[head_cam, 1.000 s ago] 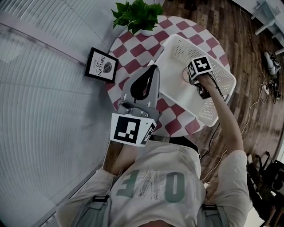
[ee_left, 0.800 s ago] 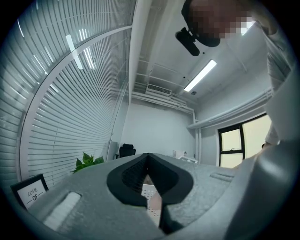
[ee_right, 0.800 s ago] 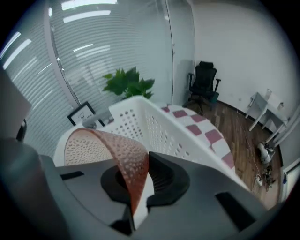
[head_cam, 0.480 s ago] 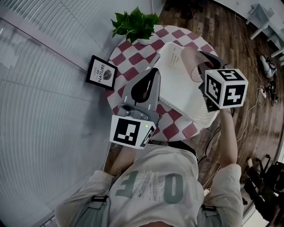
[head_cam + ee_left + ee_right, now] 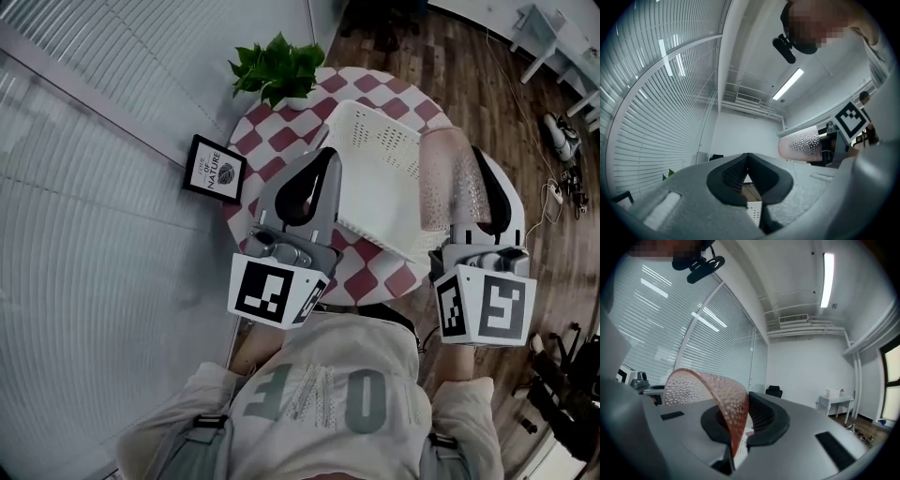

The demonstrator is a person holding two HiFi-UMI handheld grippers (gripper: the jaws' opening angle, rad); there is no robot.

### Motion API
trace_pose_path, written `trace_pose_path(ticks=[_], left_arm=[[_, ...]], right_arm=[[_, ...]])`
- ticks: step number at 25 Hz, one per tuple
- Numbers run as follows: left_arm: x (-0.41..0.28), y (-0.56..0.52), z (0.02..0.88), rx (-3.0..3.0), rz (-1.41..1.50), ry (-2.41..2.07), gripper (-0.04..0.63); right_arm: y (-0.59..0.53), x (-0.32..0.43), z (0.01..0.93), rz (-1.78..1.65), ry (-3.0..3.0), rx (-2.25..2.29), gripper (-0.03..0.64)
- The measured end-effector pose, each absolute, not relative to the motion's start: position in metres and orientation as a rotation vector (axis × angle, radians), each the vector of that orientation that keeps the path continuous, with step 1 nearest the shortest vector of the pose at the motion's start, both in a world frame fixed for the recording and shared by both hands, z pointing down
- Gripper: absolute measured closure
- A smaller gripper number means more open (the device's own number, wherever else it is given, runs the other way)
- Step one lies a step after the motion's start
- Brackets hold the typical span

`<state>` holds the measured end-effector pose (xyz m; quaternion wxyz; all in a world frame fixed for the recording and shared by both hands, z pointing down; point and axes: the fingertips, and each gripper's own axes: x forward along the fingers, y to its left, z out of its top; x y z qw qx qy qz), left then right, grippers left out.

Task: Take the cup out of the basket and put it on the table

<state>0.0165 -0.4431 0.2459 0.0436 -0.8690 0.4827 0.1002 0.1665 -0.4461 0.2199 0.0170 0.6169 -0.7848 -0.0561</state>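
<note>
My right gripper [image 5: 476,173] is shut on the rim of a pink dotted cup [image 5: 452,178] and holds it high in the air, above the right edge of the white basket [image 5: 373,131]. In the right gripper view the cup's wall [image 5: 710,390] arches up from between the closed jaws of the right gripper [image 5: 739,420]. The left gripper [image 5: 316,161] is raised over the table's left side, shut with nothing in it. From the left gripper view, with the left gripper [image 5: 747,158] in front, the cup [image 5: 801,146] lies sideways in the air at the right.
The basket stands on a round table [image 5: 272,141] with a red and white checked cloth. A potted plant [image 5: 277,67] sits at the table's far edge. A framed picture [image 5: 216,169] stands at its left edge. Wooden floor surrounds the table, with white furniture [image 5: 553,42] at the far right.
The right gripper has lifted the cup up out of the basket and drawn it back to the right, nearer the head. The left gripper has barely moved.
</note>
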Motion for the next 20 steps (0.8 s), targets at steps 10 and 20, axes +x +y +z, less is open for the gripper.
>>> trace_pose_path(ticks=[10, 20], left_arm=[[0.041, -0.428, 0.233, -2.667, 0.325, 1.37, 0.591], [0.049, -0.42, 0.229, -2.662, 0.329, 1.323, 0.591]], right_arm=[[-0.402, 0.176, 0.212, -0.254, -2.45, 2.043, 0.594], [-0.391, 0.175, 0.207, -0.295, -2.461, 2.055, 0.594]])
